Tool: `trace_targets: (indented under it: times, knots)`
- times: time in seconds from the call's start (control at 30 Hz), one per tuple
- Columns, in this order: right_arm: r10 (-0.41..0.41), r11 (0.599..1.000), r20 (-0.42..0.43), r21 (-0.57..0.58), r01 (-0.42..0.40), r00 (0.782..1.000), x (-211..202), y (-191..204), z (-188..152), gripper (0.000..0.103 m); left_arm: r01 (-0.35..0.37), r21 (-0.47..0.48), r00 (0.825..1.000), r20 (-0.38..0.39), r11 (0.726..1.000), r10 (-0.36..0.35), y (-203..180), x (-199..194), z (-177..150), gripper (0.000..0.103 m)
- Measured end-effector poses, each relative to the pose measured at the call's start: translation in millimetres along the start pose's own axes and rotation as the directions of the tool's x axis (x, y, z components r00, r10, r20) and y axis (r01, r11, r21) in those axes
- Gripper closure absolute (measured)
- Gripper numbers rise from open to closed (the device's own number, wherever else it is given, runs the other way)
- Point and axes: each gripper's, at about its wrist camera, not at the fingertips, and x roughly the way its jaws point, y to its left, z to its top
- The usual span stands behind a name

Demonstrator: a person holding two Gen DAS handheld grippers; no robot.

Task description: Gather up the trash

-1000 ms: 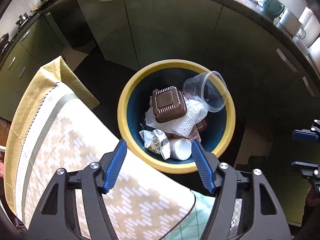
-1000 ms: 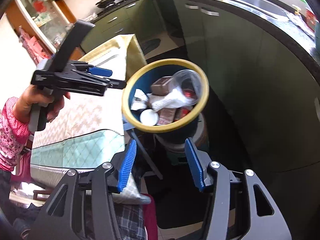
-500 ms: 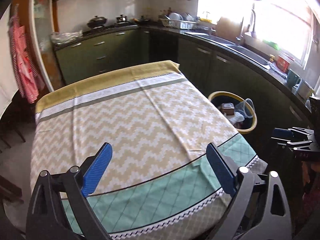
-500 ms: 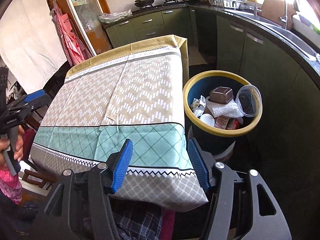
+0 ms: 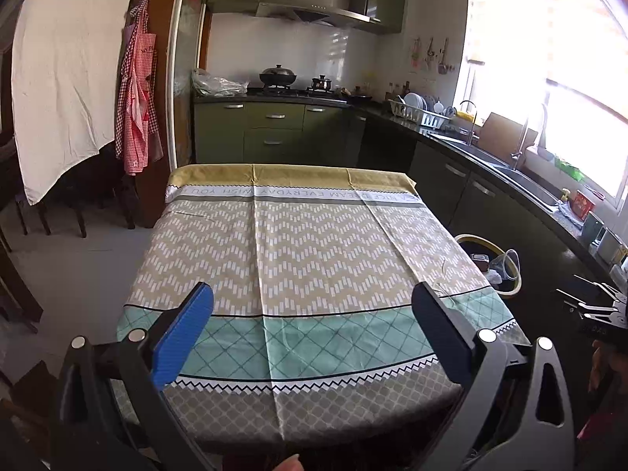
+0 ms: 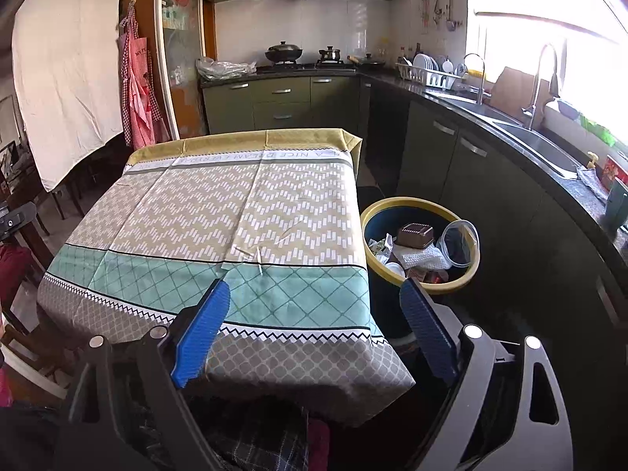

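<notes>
— Where is the trash now?

— It is in the bin, the round one with the yellow rim and blue inside, which stands on the floor just beside the right edge of the table. Inside I see a brown square lid, a clear plastic cup lying on its side against the rim, a white paper towel and some wrappers.

— And the two tools?

— The left gripper hangs over the near end of the tablecloth. Its jaws have just been opening and stand very wide, with nothing between them. The right gripper is over the near right corner of the table, near the bin. Its jaws have also just been opening, and they hold nothing.

— Is anything lying on the cloth?

— Only a small white thing, thin like a stick, near the green band. What it is, I cannot tell.
</notes>
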Motion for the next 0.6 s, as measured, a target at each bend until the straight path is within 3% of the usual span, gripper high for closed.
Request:
trace_targets:
  times: [0.33, 0.6]
  knots:
    - [-0.015, 0.999, 0.071, 0.029, 0.013, 0.997, -44.4, -1.5, -15.3, 0.011, -0.080, 0.013, 0.995, 0.060, 0.997, 0.079, -0.2, -23.9, -6.8, 0.007]
    - [-0.049, 0.999, 0.145, 0.019, 0.047, 0.988, -81.4, -2.2, -11.8, 0.011, -0.085, 0.039, 0.992, 0.096, 0.996, 0.081, -5.8, -46.0, -2.6, 0.007]
